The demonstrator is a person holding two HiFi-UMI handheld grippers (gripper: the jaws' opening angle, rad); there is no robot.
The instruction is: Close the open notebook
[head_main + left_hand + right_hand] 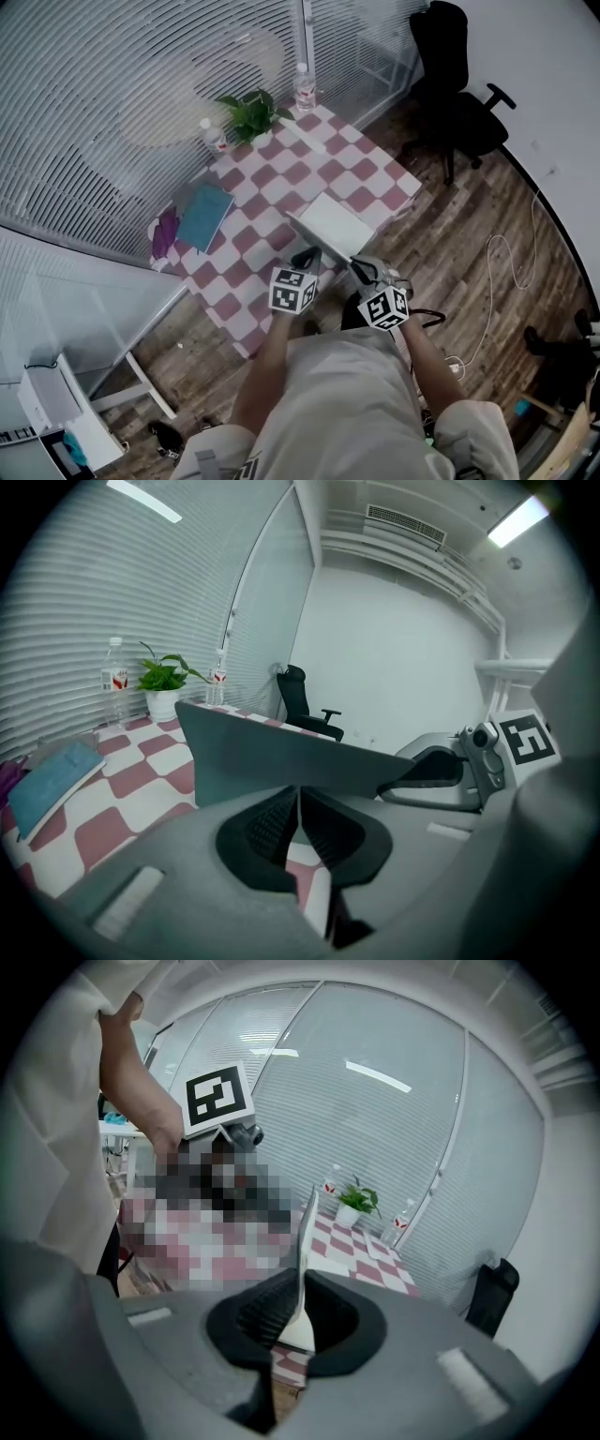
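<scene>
Head view: the flat rectangular notebook with a pale grey cover (330, 223) sits on the red-and-white chequered table (272, 178). It lies at the table edge nearest the person, well apart from the teal book (204, 216) by the far-left edge. Both tongs meet it from the person's side: the left tongs (305, 258) partway along its near long edge, the right tongs (361, 270) at its near-right corner.

Left gripper view: the tongs are pressed together and the near margin of the grey cover runs into them. They are judged to be pinching it, though the contact line is thin. The cover is raised off the table and spreads away from the tongs as a broad panel.

Right gripper view: the tongs are nearly together and pinch the cover, which shows edge-on as a thin pale blade leading straight ahead. A white leaf lies beneath.

Governing relation: the raised leaf extends forward from both tongs, toward the far corner with the potted green plant (248, 112). Its long axis runs crosswise, from one pair of tongs to the other. Neither hand is nearer; both are on the held edge.

Finding: the hinge cannot be made out and is judged to be the far long edge. On that reading, closing calls for both tongs to carry the held edge over together. Uneven travel could twist or slip the thin cover.
</scene>
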